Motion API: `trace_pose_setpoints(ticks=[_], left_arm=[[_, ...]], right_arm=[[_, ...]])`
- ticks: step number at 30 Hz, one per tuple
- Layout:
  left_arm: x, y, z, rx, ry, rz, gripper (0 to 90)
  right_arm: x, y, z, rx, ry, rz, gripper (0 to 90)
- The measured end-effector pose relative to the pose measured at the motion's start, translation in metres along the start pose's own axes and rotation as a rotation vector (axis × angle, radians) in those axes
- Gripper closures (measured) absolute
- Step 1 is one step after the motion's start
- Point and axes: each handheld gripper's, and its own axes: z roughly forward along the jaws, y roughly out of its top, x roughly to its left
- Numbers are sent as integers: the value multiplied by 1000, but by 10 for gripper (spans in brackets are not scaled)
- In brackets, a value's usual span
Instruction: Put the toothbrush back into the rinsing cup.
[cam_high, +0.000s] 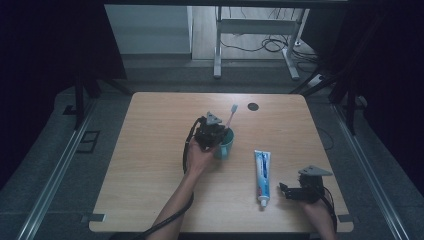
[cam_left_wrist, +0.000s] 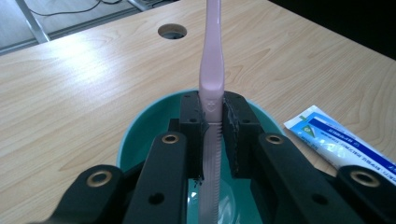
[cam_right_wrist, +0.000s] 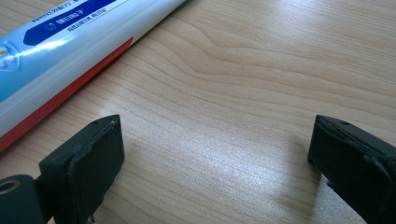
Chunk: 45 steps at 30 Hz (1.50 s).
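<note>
A pink toothbrush (cam_left_wrist: 211, 70) stands upright, its handle pinched between the pads of my left gripper (cam_left_wrist: 212, 122). That gripper (cam_high: 212, 134) hangs right over a teal cup (cam_high: 226, 145) near the table's middle, and the handle's lower end dips inside the cup (cam_left_wrist: 140, 135). The brush head (cam_high: 233, 108) sticks up and away from me. A blue and white toothpaste tube (cam_high: 262, 176) lies flat to the right of the cup, cap toward me. My right gripper (cam_right_wrist: 215, 163) rests low by the front right edge, open, with bare wood between its pads and the tube (cam_right_wrist: 60, 51) just to its left.
The wooden table (cam_high: 150, 165) has a round cable hole (cam_high: 253, 106) near its far edge. A white desk frame with cables (cam_high: 260, 45) stands on the floor beyond the table.
</note>
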Motion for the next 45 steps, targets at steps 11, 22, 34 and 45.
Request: trace_pose_setpoints(ticks=[11,22,34,45], left_arm=[[0,-4,6,53,9,-5,784],[3,-5,12,114,-7,-48,779],[3,-3,13,153,-10,-54,772],[3,-3,12,145,-6,-49,691]], right_arm=[[0,0,0,0,0,0,37],[0,0,0,0,0,0,37],[0,0,0,0,0,0,37],[0,0,0,0,0,0,37]])
